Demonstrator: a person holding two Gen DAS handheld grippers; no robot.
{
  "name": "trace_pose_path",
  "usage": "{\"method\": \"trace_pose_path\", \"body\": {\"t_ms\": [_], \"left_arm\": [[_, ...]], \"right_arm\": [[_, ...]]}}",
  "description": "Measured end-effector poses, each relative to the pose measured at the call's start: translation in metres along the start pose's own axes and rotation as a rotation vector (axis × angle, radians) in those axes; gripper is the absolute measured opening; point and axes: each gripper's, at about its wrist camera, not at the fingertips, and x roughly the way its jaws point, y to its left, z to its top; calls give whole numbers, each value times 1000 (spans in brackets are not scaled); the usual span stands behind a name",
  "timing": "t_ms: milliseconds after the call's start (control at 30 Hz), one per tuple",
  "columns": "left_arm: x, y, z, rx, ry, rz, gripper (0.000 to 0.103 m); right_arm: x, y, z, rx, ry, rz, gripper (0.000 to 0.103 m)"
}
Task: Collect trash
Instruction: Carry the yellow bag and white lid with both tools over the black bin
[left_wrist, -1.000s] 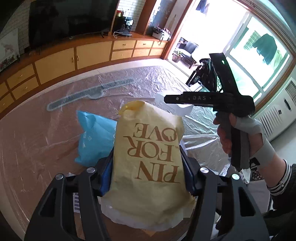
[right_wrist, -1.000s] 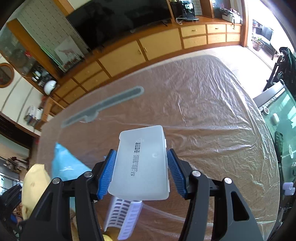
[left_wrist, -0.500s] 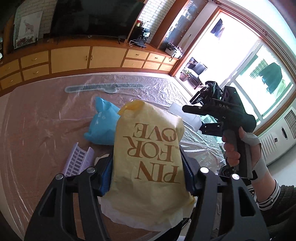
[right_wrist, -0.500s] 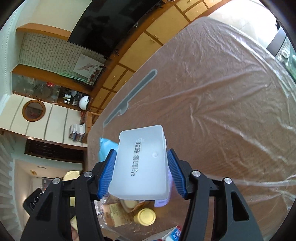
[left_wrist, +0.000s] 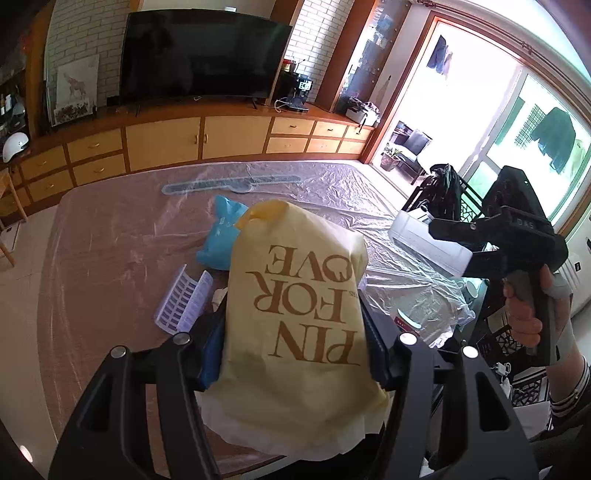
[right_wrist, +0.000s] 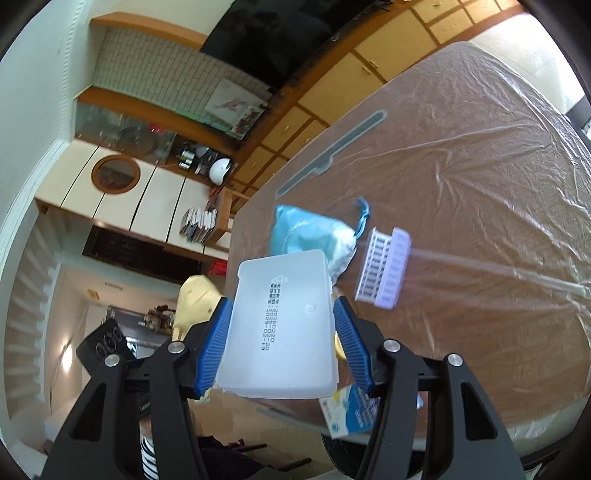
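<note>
My left gripper (left_wrist: 295, 343) is shut on a yellow paper bag (left_wrist: 295, 317) printed "PIN FOR LOVE", held above the near edge of the table. My right gripper (right_wrist: 280, 332) is shut on a white plastic box (right_wrist: 284, 325) and holds it in the air, tilted; it also shows in the left wrist view (left_wrist: 430, 243) at the right. On the table lie a blue bag (left_wrist: 218, 240) (right_wrist: 310, 232) and a lilac ribbed plastic tray (left_wrist: 184, 299) (right_wrist: 384, 273). The yellow bag also shows in the right wrist view (right_wrist: 192, 302).
The table (left_wrist: 110, 258) is covered with clear plastic film. A small blue-and-white carton (right_wrist: 351, 410) and a yellow lid (right_wrist: 340, 347) lie near its edge under my right gripper. A grey strip (left_wrist: 229, 182) lies at the far side. Black carved furniture (left_wrist: 443, 192) stands to the right.
Both grippers have risen and pulled back from the table with their loads. The right gripper has rolled and swung so the blue bag and lilac tray show.
</note>
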Motion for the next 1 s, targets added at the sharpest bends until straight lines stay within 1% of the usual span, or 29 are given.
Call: {"method": "trace_pose_path", "body": {"t_ms": [133, 300, 500, 600, 833, 1000], "left_arm": [[-6, -3, -11, 1, -1, 13, 61], [-13, -6, -26, -16, 4, -1, 61], [-22, -9, -41, -42, 6, -26, 61], [-24, -9, -45, -45, 10, -35, 61], [-33, -18, -59, -37, 19, -50, 61], [-34, -24, -70, -20, 59, -64, 61]], "right_arm": [[-8, 10, -27, -52, 32, 15, 56], [-17, 20, -52, -76, 68, 65, 56], [-16, 15, -64, -25, 104, 136, 56], [-12, 8, -74, 28, 140, 193, 56], [-7, 5, -98, 83, 210, 240, 56], [-6, 2, -111, 97, 247, 226, 56]]}}
